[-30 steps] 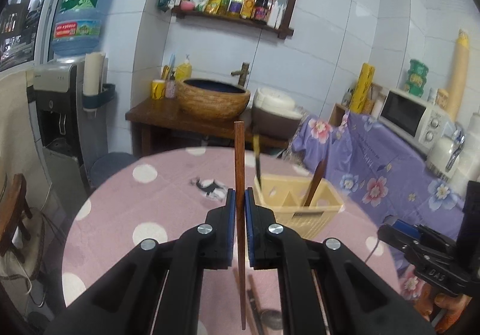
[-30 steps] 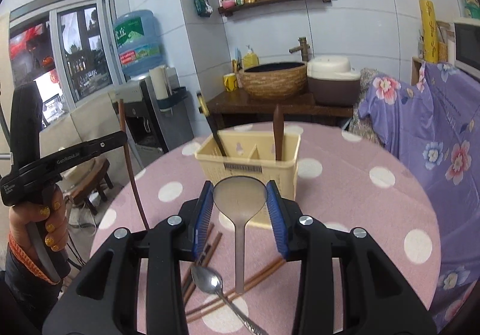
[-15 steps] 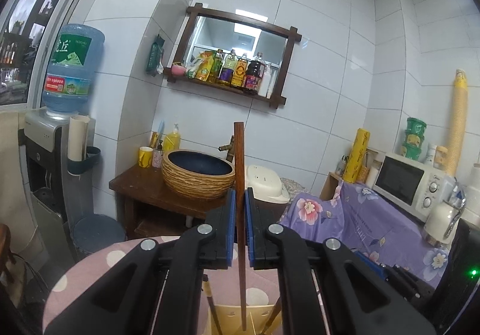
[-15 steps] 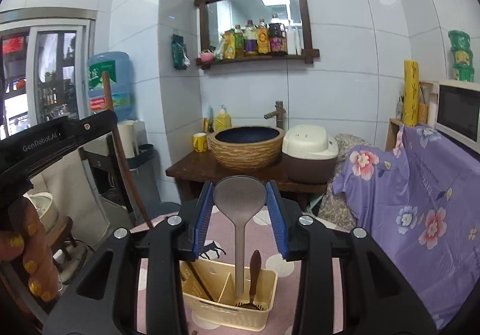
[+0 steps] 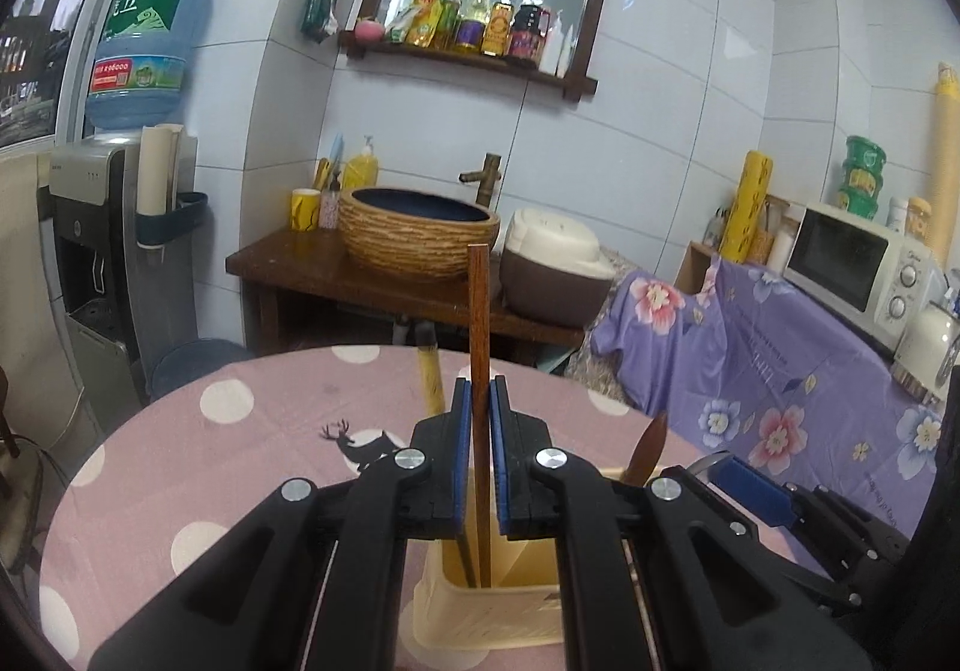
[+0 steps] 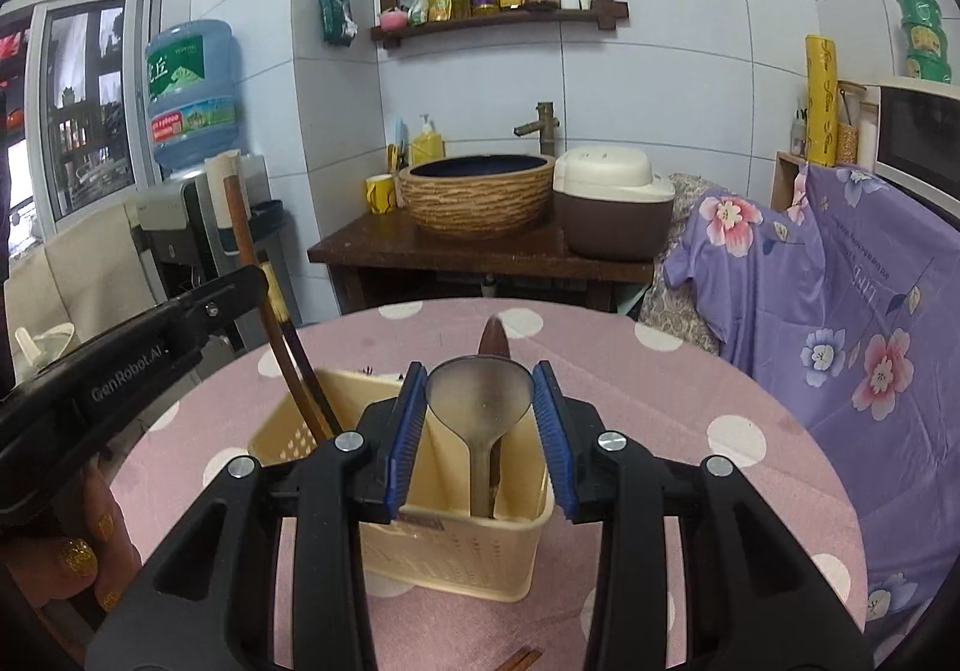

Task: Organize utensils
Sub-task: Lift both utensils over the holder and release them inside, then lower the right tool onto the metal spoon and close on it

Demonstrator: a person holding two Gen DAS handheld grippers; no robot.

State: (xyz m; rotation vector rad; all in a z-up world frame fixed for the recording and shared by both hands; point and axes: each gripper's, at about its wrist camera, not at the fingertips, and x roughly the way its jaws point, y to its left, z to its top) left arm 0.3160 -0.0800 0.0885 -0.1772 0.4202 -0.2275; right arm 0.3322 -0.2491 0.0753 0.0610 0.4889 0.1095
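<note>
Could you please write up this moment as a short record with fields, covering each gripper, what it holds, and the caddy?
left gripper: shut on a wooden chopstick, held upright with its lower end inside the caddy
right gripper: shut on the bowl of a metal spoon, handle pointing down into the caddy
caddy: cream plastic, divided, standing on the pink dotted tablecloth
already in caddy: a brown wooden handle behind the spoon, and a yellow-handled utensil
still on table: chopsticks at the near edge
</note>
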